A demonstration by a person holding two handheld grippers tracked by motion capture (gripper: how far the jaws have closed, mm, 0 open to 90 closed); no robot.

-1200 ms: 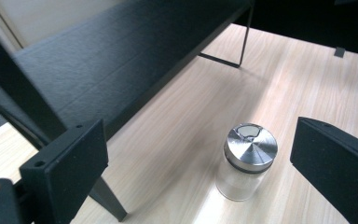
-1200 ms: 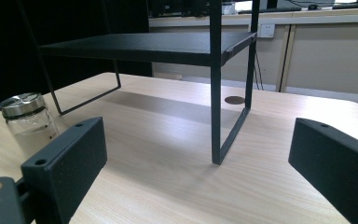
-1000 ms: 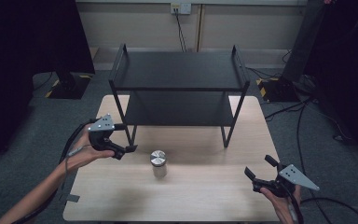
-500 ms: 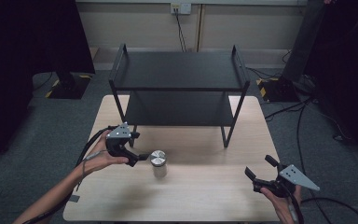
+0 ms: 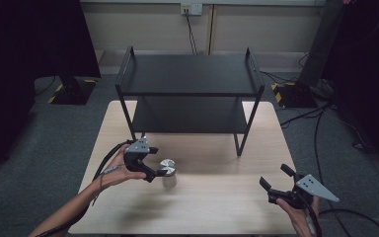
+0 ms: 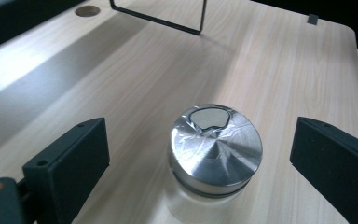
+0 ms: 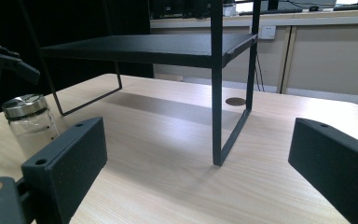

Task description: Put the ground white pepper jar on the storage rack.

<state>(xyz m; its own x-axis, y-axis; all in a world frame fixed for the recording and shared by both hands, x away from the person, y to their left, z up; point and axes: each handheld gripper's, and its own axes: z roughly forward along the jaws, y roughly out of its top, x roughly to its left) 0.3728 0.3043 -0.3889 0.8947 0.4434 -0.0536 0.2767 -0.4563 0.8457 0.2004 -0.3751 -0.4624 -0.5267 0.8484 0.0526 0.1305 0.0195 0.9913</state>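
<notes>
We noted the main hazard first. The left gripper (image 5: 154,168) sat with its jaws spread wide on either side of the jar (image 6: 214,156), and from the left gripper view neither jaw touched the glass. In our judgement, a closure with the jar off-centre between the jaws would let one jaw strike first and push or tip the jar across the smooth table (image 5: 217,197). The lid (image 6: 216,140) is polished metal and the body is clear glass, so we judged that a grip taken high on the lid rim could slip. A grip on the body looked safer.

The left gripper held nothing. Both jaws stood apart from the jar, with bare table showing on each side.

The right gripper (image 5: 286,190) lay near the table's front right corner, well apart from the jar. Its jaws were also spread wide and held nothing; the right gripper view showed bare table between them.

The jar stood upright on the table, left of centre, in front of the shelf (image 5: 190,74). The shelf's two black tiers stood at the far half of the table and carried nothing that we could see. We judged that its thin front legs could catch a gripper on any lift toward the lower tier.
</notes>
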